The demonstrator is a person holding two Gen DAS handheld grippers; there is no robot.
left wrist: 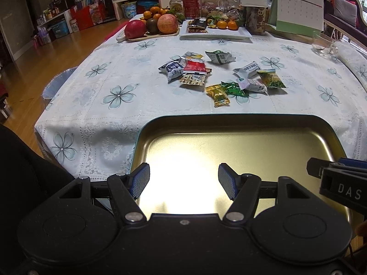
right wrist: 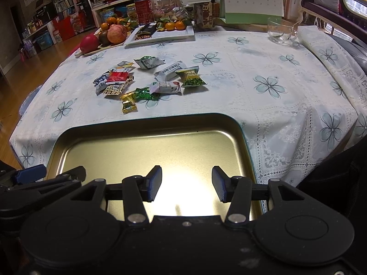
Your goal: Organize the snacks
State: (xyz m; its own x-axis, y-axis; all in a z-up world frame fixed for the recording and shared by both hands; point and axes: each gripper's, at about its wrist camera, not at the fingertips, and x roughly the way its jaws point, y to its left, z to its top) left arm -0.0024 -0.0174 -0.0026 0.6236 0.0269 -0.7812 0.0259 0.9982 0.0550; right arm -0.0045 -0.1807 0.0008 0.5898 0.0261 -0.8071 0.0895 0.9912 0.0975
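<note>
A shallow metal tin (left wrist: 240, 133) sits at the near edge of the table, on a white tablecloth (left wrist: 96, 96) printed with pale blue flowers, and nothing lies in it. Both grippers hang over the tin side by side, pointing down toward its shiny bottom. The left gripper (left wrist: 183, 181) has its jaws spread apart with nothing between them; the right gripper (right wrist: 187, 183) is likewise released, its blue pads clear of everything. Past the far rim of the tin the snacks (left wrist: 218, 75) lie in a loose scatter on the cloth — a red packet (left wrist: 193, 66) stacked with others on one side, a gold candy (left wrist: 216, 95) and a green candy (left wrist: 232, 88) nearest the tin, and a yellow-green bag (left wrist: 271, 79) further right. Behind them stand a fruit board (left wrist: 151, 25), a white plate (left wrist: 215, 33), a desk calendar (left wrist: 296, 9) and a glass cup (left wrist: 322, 43).
</note>
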